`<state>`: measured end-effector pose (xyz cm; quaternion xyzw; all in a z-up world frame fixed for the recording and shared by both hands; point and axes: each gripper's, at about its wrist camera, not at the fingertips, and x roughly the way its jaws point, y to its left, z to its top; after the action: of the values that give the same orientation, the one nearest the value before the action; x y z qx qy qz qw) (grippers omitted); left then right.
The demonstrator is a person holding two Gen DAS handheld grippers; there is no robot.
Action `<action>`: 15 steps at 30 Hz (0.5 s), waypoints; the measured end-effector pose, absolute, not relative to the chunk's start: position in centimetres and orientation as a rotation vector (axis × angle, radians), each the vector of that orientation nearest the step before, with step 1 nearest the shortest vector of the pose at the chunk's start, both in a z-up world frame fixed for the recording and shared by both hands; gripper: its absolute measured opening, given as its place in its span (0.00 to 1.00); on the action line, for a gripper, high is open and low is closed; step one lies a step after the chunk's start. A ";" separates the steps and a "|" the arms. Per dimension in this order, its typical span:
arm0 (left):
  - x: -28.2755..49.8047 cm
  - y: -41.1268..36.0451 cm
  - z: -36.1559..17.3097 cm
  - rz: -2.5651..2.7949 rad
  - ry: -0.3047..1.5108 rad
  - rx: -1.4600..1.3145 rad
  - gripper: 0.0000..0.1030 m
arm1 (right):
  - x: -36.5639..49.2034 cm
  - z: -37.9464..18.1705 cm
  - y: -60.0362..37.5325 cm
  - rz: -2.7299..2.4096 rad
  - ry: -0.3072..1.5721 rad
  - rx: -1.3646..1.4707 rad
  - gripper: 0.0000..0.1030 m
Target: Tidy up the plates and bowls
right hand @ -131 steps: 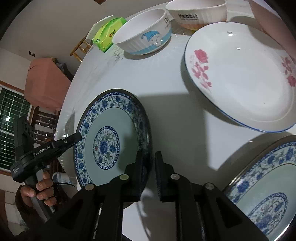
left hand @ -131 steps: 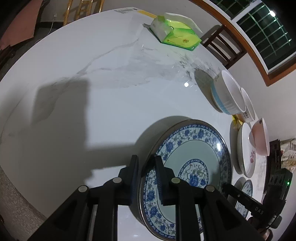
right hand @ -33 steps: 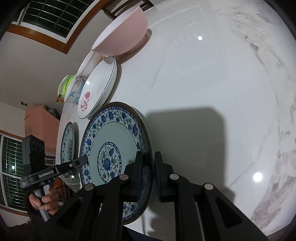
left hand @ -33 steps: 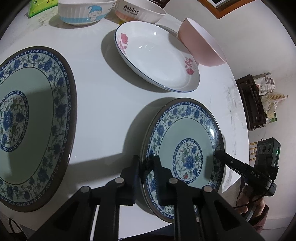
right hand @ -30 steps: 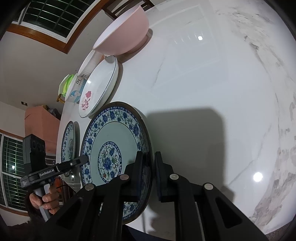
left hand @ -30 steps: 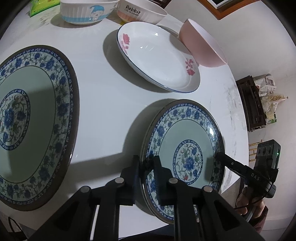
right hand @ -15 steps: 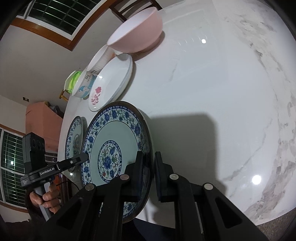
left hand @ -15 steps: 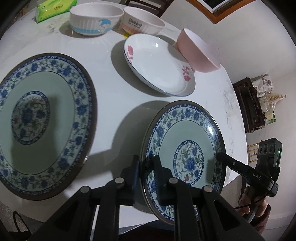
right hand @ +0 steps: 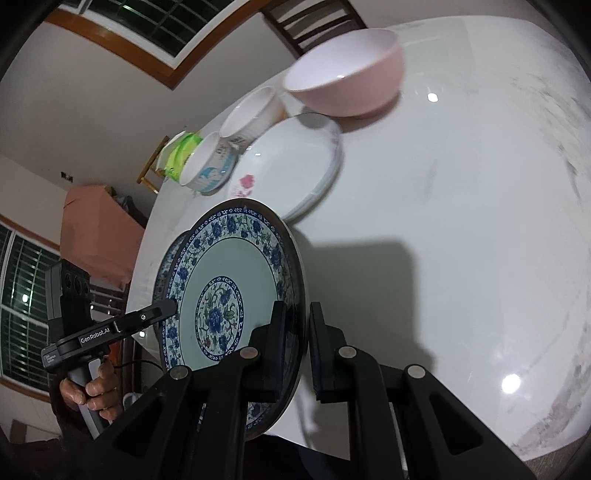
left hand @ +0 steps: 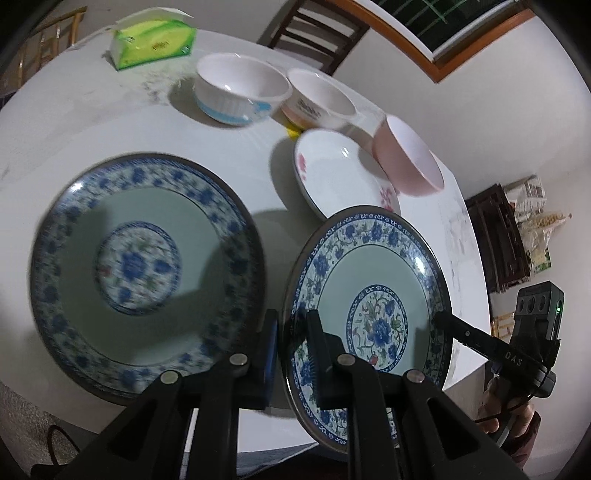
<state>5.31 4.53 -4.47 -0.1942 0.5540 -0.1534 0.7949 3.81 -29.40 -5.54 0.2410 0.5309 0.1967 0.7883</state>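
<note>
Both grippers are shut on one blue-patterned plate [left hand: 373, 295], held up off the white round table [left hand: 92, 122]. My left gripper [left hand: 291, 325] clamps its near left rim; my right gripper [right hand: 297, 314] clamps the opposite rim, with the plate [right hand: 229, 291] to its left. A second, matching blue plate [left hand: 140, 269] lies flat on the table to the left, just under the held one. Beyond are a white flowered plate [left hand: 340, 177], a pink bowl [left hand: 406, 162], a blue-and-white bowl [left hand: 240, 92] and a white lettered bowl [left hand: 317, 99].
A green tissue box [left hand: 155, 44] sits at the far side of the table. Wooden chairs [left hand: 314, 33] stand behind it. A dark rack with bags [left hand: 509, 236] stands off the table's right. The table's near edge [left hand: 258, 439] is close below.
The held plate has risen off the table and moved left towards the second blue plate, which now sits much nearer. Both grippers stay clamped on it.
</note>
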 end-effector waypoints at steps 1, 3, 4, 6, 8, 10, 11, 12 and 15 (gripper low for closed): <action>5.3 5.1 -4.2 -0.317 1.182 -0.421 0.14 | 4.1 -5.3 -28.8 0.435 1.142 0.513 0.12; 5.3 6.2 -3.8 -0.298 1.171 -0.427 0.14 | 4.4 -5.1 -27.8 0.452 1.142 0.503 0.12; 5.3 7.0 -3.6 -0.283 1.162 -0.428 0.14 | 4.7 -4.9 -27.3 0.461 1.142 0.499 0.12; 5.1 8.0 -3.3 -0.264 1.155 -0.433 0.14 | 5.2 -4.7 -26.2 0.481 1.144 0.490 0.12; 5.0 9.5 -3.1 -0.239 1.143 -0.437 0.14 | 5.7 -4.6 -24.9 0.499 1.146 0.482 0.12; 4.8 10.8 -2.9 -0.216 1.135 -0.445 0.14 | 6.3 -4.5 -23.7 0.518 1.149 0.476 0.12; 4.7 11.4 -2.9 -0.204 1.131 -0.450 0.14 | 6.6 -4.5 -23.0 0.528 1.152 0.474 0.12; 4.7 11.8 -2.9 -0.194 1.128 -0.453 0.14 | 6.8 -4.6 -22.5 0.535 1.156 0.472 0.12; 4.4 13.7 -3.1 -0.155 1.122 -0.468 0.14 | 7.6 -4.7 -20.7 0.562 1.168 0.462 0.12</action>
<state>4.39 13.69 -3.10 -0.2195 0.5264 -0.0726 0.8182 7.56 -20.67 -4.71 0.2131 0.5388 0.2594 0.7726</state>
